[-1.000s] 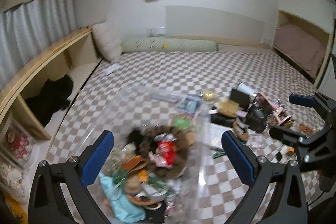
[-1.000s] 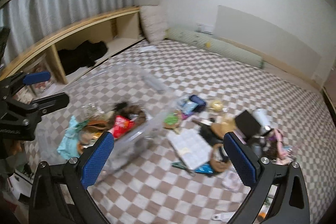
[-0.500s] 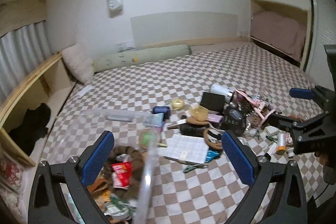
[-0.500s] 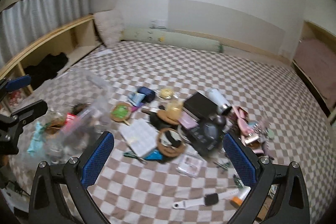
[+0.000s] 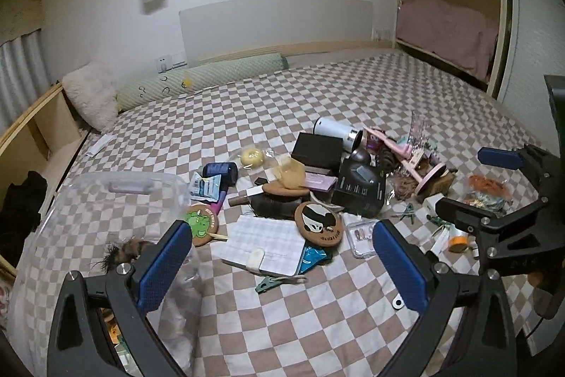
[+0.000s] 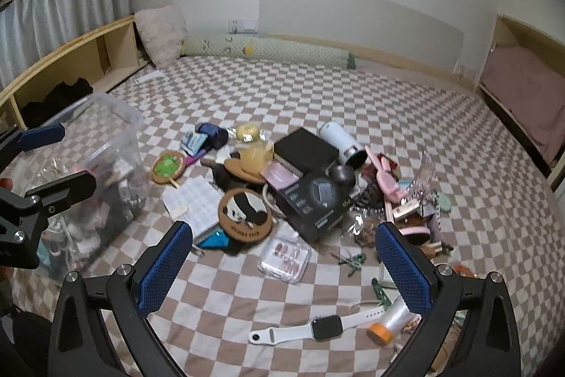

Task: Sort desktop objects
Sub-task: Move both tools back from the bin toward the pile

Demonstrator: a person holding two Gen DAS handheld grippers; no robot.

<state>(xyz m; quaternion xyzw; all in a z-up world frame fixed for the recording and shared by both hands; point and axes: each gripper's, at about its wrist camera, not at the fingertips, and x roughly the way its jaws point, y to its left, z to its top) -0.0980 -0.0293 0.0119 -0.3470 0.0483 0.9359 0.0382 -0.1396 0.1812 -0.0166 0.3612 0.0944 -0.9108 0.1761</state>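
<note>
1. Checkered bedding (image 5: 317,101) carries a central heap of small objects.
2. Left gripper (image 5: 282,260) is spread wide, holding nothing, above the notepad (image 5: 265,241).
3. Right gripper (image 6: 284,258) is equally wide, empty, over the nail set (image 6: 284,258).
4. White smartwatch (image 6: 317,329) lies flat, strap running left-right, near the right gripper.
5. Clear bin (image 6: 95,179) stands left of the heap.

The clear plastic box (image 6: 102,165) blurs whatever lies inside it; only a dark tuft of hair (image 5: 122,251) shows plainly, and the left gripper's blue finger (image 5: 164,265) covers its near corner. The black box (image 6: 310,200) hides part of the heap behind it, and its white print is too small to read. The panda coaster (image 6: 245,211) overlaps the grid notebook (image 6: 196,204). The tube with the orange cap (image 6: 392,324) is smeared. The pink bedding (image 5: 448,34) is cut off by its alcove.
</note>
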